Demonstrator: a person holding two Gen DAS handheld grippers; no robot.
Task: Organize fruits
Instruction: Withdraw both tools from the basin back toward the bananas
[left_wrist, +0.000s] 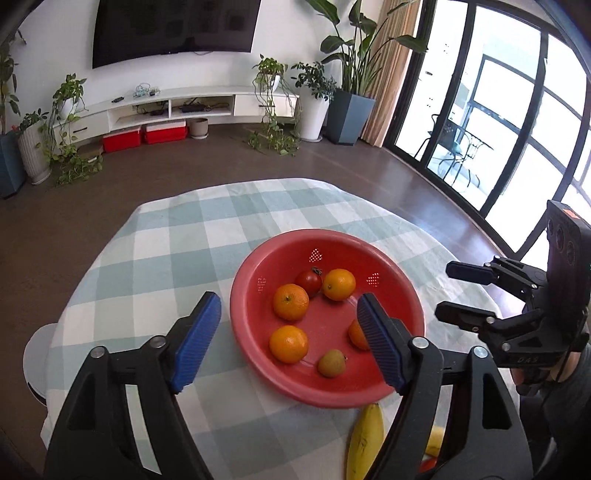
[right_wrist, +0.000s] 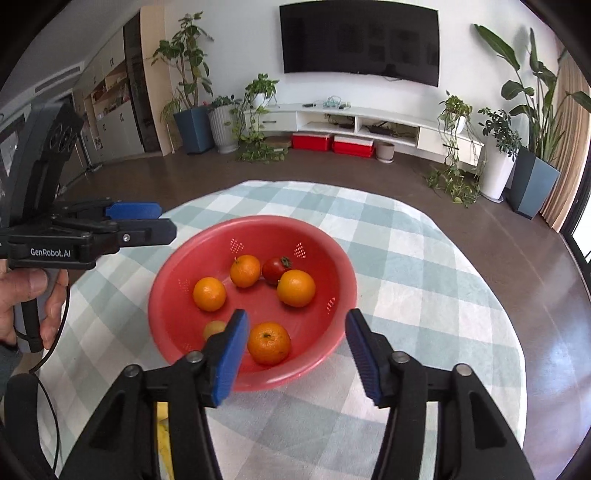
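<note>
A red colander bowl (left_wrist: 406, 295) (right_wrist: 332, 254) stands on the checked tablecloth. It holds several oranges (left_wrist: 290, 301) (right_wrist: 268, 342), a red tomato (left_wrist: 308, 281) (right_wrist: 274, 269) and a small brownish kiwi (left_wrist: 331, 363) (right_wrist: 214, 328). A yellow banana (left_wrist: 365, 441) lies on the cloth just in front of the bowl; a bit of it shows in the right wrist view (right_wrist: 162, 439). My left gripper (left_wrist: 288, 325) is open and empty above the bowl's near left part. My right gripper (right_wrist: 293, 350) is open and empty above the bowl's near edge; it also shows in the left wrist view (left_wrist: 448, 291).
The round table (right_wrist: 424, 295) with the checked cloth drops off to dark floor on all sides. Something yellow and red (left_wrist: 432, 448) lies at the near table edge beside the banana. A white stool (left_wrist: 37, 354) stands at the left below the table.
</note>
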